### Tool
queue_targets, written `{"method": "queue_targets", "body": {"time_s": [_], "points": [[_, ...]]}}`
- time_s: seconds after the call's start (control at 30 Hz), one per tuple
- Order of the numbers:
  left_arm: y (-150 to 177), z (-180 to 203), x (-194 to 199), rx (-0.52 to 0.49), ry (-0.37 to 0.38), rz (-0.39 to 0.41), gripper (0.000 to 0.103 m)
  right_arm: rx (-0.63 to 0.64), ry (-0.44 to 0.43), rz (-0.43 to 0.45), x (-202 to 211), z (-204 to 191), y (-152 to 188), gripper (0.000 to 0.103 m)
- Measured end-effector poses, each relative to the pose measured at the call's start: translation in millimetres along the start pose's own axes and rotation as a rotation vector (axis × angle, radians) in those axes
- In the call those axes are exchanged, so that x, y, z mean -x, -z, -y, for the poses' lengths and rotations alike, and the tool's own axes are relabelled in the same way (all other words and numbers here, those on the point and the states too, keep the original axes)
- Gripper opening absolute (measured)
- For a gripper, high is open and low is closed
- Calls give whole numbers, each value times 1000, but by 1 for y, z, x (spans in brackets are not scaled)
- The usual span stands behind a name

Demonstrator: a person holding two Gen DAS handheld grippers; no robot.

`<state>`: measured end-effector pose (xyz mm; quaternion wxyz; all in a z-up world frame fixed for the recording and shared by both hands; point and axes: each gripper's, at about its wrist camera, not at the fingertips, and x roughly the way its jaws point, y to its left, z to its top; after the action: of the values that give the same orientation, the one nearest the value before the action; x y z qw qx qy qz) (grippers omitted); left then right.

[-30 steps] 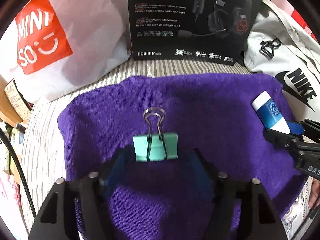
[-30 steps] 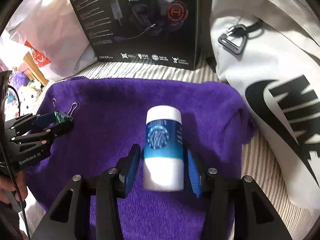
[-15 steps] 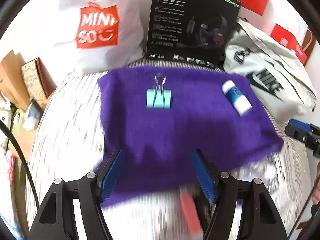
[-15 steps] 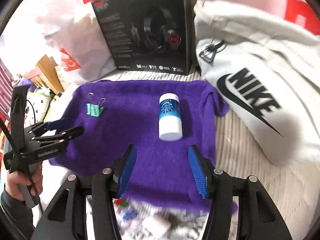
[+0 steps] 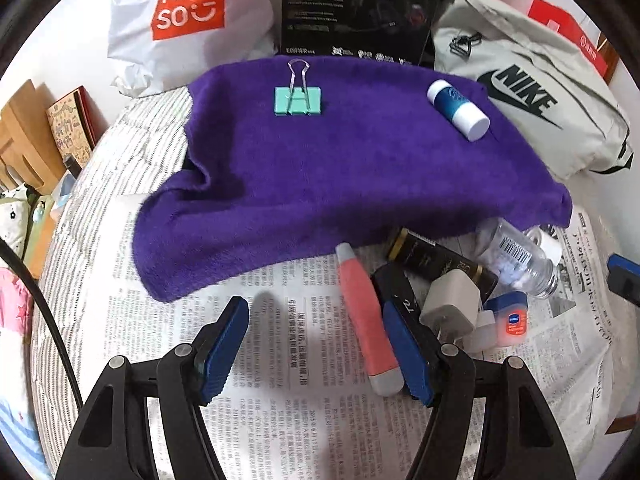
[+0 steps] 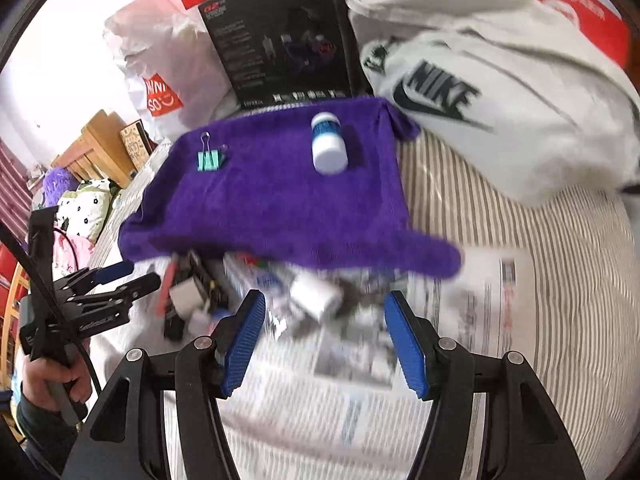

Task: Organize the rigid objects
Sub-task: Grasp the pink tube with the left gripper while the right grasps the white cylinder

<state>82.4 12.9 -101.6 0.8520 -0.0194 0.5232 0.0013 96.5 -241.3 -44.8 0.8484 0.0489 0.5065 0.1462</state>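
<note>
A green binder clip [image 5: 298,100] and a blue-and-white bottle [image 5: 458,110] lie on a purple towel [image 5: 340,176]; both also show in the right wrist view, the clip [image 6: 208,160] and the bottle [image 6: 329,144]. My left gripper [image 5: 316,348] is open over newspaper, its right finger beside a pink tube [image 5: 366,320]. A pile lies by the towel's near edge: a white charger [image 5: 452,304], a black box [image 5: 444,260], a clear bottle [image 5: 516,256], a small blue jar [image 5: 510,316]. My right gripper [image 6: 326,344] is open and empty above the blurred pile.
A Miniso bag [image 5: 188,12], a black headset box [image 5: 360,8] and a grey Nike bag [image 5: 532,92] stand behind the towel. Newspaper [image 5: 288,400] covers the striped bed in front. Wooden furniture [image 5: 24,132] is at the left.
Both grippers have let go of the clip and the bottle and pulled back and up from the towel. They now hover over the newspaper and the pile of objects.
</note>
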Motion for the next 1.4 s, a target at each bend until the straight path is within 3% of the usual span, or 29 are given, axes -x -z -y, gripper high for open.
{"method": "queue_targets", "body": {"time_s": [0.3, 0.47, 0.57, 0.77, 1.1, 1.4], "points": [[7, -3, 0, -35, -98, -21, 68, -57, -11, -5, 12, 11, 30, 62], [15, -5, 3, -41, -60, -7, 67, -41, -3, 0, 14, 9, 33, 62], [13, -1, 3, -57, -47, 3, 56, -40, -12, 0, 12, 9, 33, 62], [9, 8, 2, -88, -2, 16, 17, -33, -12, -11, 5, 7, 32, 62], [10, 5, 3, -85, 29, 12, 17, 41, 37, -9, -25, 9, 10, 62], [9, 5, 3, -94, 35, 8, 17, 159, 63, -61, -60, 3, -3, 61]]}}
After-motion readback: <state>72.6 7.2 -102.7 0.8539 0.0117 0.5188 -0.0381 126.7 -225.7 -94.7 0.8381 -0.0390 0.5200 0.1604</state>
